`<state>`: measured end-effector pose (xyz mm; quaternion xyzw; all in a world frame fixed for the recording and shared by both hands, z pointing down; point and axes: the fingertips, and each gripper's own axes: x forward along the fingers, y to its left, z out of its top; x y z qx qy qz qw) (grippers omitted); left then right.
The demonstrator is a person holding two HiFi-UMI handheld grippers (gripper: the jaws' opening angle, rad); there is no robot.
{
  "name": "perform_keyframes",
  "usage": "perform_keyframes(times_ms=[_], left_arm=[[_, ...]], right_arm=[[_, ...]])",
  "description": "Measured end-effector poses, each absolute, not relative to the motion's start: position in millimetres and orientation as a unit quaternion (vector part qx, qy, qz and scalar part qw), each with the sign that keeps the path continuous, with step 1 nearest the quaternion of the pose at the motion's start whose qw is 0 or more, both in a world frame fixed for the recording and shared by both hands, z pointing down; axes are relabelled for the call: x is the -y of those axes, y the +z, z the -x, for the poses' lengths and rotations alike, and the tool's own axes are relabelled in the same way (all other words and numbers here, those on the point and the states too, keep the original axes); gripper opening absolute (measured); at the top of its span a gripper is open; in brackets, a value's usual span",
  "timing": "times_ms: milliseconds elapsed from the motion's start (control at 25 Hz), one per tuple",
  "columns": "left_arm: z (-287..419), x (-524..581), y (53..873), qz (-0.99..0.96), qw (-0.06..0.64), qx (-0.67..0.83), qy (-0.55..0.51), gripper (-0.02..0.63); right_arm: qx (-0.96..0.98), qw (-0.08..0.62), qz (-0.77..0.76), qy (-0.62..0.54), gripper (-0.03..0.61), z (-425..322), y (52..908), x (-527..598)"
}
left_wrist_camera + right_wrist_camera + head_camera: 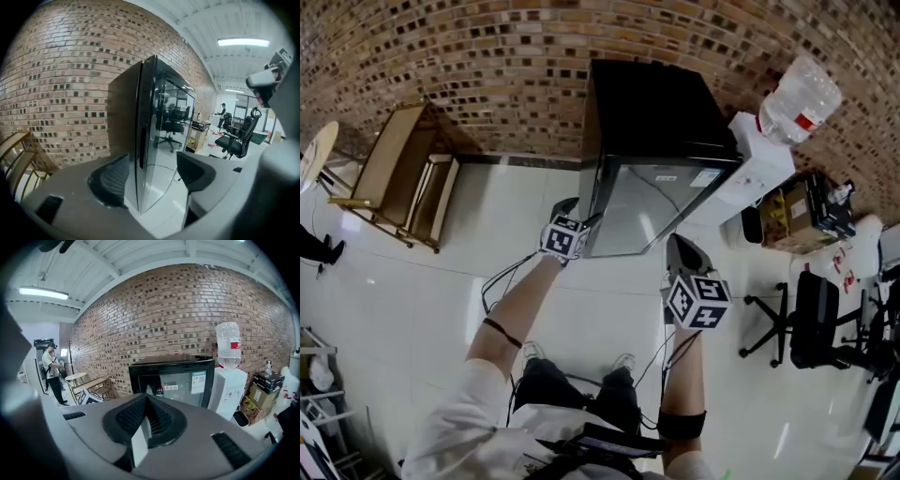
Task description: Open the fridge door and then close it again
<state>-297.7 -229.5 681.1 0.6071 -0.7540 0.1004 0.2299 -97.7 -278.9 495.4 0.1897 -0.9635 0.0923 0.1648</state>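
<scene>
The black fridge (656, 103) stands against the brick wall, its glass door (642, 206) flat against the cabinet. My left gripper (579, 214) is at the door's left edge, jaws open. In the left gripper view, the left gripper (152, 164) frames the door's edge and its dark handle recess (140, 150), with no pad touching. My right gripper (680, 248) hovers before the door's right side, apart from it. In the right gripper view, the right gripper (146, 416) is shut on nothing, and the fridge (171, 380) shows beyond it.
A white water dispenser (759, 164) with a bottle (802, 98) stands right of the fridge, beside a cardboard box (797, 216) and a black office chair (811, 323). A wooden bench (398, 173) sits at the left wall. A person (50, 371) stands far left.
</scene>
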Motion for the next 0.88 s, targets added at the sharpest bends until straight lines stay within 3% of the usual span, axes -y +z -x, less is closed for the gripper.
perform_keyframes(times_ms=[680, 880], left_arm=[[331.7, 302.5, 744.0, -0.644, 0.218, 0.722, 0.127, 0.293], [331.4, 307.4, 744.0, -0.636, 0.208, 0.73, 0.138, 0.25]], right_arm=[[0.954, 0.182, -0.216, 0.098, 0.015, 105.6, 554.5, 291.1], [0.95, 0.184, -0.226, 0.108, 0.015, 92.2, 566.3, 299.7]])
